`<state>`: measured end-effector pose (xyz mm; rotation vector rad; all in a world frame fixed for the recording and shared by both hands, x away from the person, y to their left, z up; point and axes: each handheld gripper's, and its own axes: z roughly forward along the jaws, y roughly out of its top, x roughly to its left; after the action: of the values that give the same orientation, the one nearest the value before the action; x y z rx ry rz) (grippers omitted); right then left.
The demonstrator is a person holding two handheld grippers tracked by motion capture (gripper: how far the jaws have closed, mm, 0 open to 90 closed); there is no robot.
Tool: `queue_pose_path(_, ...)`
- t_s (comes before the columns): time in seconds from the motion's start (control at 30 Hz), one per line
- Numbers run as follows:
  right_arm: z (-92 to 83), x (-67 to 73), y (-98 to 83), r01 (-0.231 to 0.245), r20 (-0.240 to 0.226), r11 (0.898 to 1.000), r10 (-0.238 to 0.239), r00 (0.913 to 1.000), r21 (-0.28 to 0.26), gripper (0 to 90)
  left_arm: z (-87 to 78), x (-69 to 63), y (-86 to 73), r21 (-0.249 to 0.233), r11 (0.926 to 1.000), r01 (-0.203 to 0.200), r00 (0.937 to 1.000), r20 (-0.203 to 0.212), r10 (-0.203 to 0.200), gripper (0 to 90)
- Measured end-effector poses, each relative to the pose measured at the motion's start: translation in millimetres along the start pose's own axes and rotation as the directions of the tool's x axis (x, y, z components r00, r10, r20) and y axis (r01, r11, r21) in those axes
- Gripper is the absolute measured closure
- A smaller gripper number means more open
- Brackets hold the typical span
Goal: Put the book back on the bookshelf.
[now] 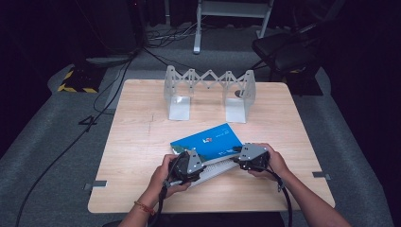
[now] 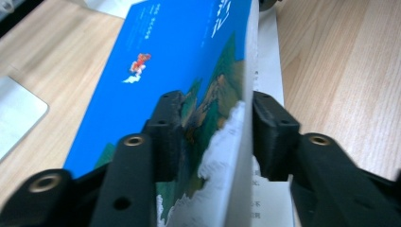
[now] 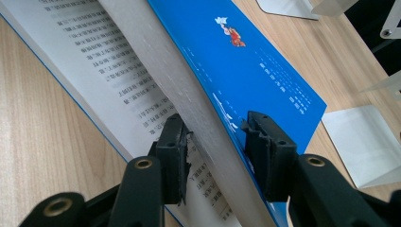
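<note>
A blue-covered paperback book [image 1: 208, 140] lies on the near middle of the pale wooden table [image 1: 137, 142], partly open: its front cover and a thick stack of pages are lifted off the printed white pages [image 3: 118, 90] that stay flat below.

In the left gripper view the left gripper [image 2: 215, 137] has one black jaw on the blue and green cover art and the other on the far side of the lifted block of pages; both jaws lie against it, so the claw is clenched on the raised part of the book. In the right gripper view the right gripper [image 3: 215, 156] straddles the same lifted block at the other end, one jaw under the grey page edge, the other on the blue cover, grasping it as well.

From the high view the two grippers sit at the book's near edge, left gripper [image 1: 187, 165] at the near left corner and right gripper [image 1: 248, 156] at the right end, each in one of the person's hands.

Beyond the book, near the far edge of the table, stands a grey metal expandable book rack [image 1: 208, 92] with a zigzag back and two flat end plates
</note>
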<state>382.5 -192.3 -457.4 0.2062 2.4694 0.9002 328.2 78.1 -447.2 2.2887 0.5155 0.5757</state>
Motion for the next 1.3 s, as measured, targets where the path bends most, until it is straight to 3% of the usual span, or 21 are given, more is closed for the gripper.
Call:
queue_pose_path(0.07,1.0,0.5,0.6,-0.003,-0.003,1.0,0.003,1.0,-0.007,60.6,-0.6,2.4,-1.8,-0.007,0.9998,-0.018,0.9998,0.004,0.018,62.3)
queue_pose_path(0.2,3.2,-0.4,2.2,0.01,-0.02,1.0,-0.011,0.9997,-0.009,61.1,0.3,8.4,-4.0,0.008,1.0,-0.005,0.9991,0.042,0.005,61.5)
queue_pose_path(0.3,2.8,-2.3,5.2,0.033,-0.031,0.999,-0.033,0.999,-0.001,62.1,2.0,7.5,-3.9,0.015,0.999,0.042,0.9983,0.04,-0.042,48.3)
queue_pose_path(0.33,2.2,-2.9,6.4,0.036,-0.031,0.999,-0.036,0.9989,0.004,62.2,3.0,6.4,-3.2,0.026,0.9991,0.035,0.9988,0.034,-0.036,43.6)
queue_pose_path(0.4,2.1,-2.8,9.0,0.052,-0.031,0.999,-0.052,0.9982,0.011,62.9,5.2,3.8,-2.1,0.047,0.9989,0.001,1.0,0.004,-0.001,43.7)
queue_pose_path(0.47,2.6,-2.4,12.3,0.067,-0.033,0.998,-0.066,0.9973,0.021,63.2,6.6,3.3,-2.2,0.063,0.9977,-0.024,0.9991,-0.032,0.026,51.5)
queue_pose_path(0.57,4.4,-0.9,15.0,0.074,-0.035,0.997,-0.074,0.9967,0.024,63.2,4.7,7.0,-4.1,0.047,0.9984,-0.033,0.9986,-0.039,0.035,62.0)
queue_pose_path(0.63,4.8,-2.0,15.0,0.064,-0.039,0.998,-0.064,0.9972,0.009,61.8,4.1,11.8,-6.4,0.036,0.9992,-0.02,0.9996,-0.019,0.02,63.1)
queue_pose_path(0.73,3.6,-7.4,10.4,0.06,-0.049,0.998,-0.061,0.9969,-0.027,52.7,4.4,17.9,-11.3,0.028,0.9996,0.0,0.9998,0.022,-0.001,64.4)
queue_pose_path(0.87,4.3,-24.5,-10.0,0.047,-0.066,0.998,-0.05,0.9966,-0.044,54.0,2.6,22.1,-13.7,0.023,0.9997,0.006,0.9996,0.029,-0.007,64.3)
queue_pose_path(0.93,3.7,-27.9,-15.9,0.055,-0.075,0.996,-0.06,0.9954,-0.069,59.0,1.7,24.2,-14.5,0.022,0.9997,0.008,0.9995,0.03,-0.008,64.3)
queue_pose_path(1.03,3.3,-23.7,-17.0,0.083,-0.057,0.993,-0.088,0.9945,-0.088,62.0,1.2,26.2,-14.4,0.03,0.9993,0.022,0.9992,0.033,-0.023,61.8)
queue_pose_path(1.1,3.8,-21.2,-16.0,0.082,-0.051,0.993,-0.087,0.9949,-0.083,62.4,0.3,27.8,-17.1,0.034,0.9978,0.057,0.9972,0.046,-0.059,58.9)
queue_pose_path(1.2,2.8,-14.2,-12.0,0.106,-0.036,0.992,-0.108,0.9935,-0.066,63.8,-2.0,22.3,-15.4,0.048,0.997,0.061,0.9972,0.039,-0.063,50.4)
queue_pose_path(1.3,1.1,-7.0,-5.8,0.116,-0.022,0.992,-0.117,0.9928,-0.047,64.6,-4.0,13.4,-7.9,0.058,0.9972,0.047,0.9986,0.02,-0.049,48.7)
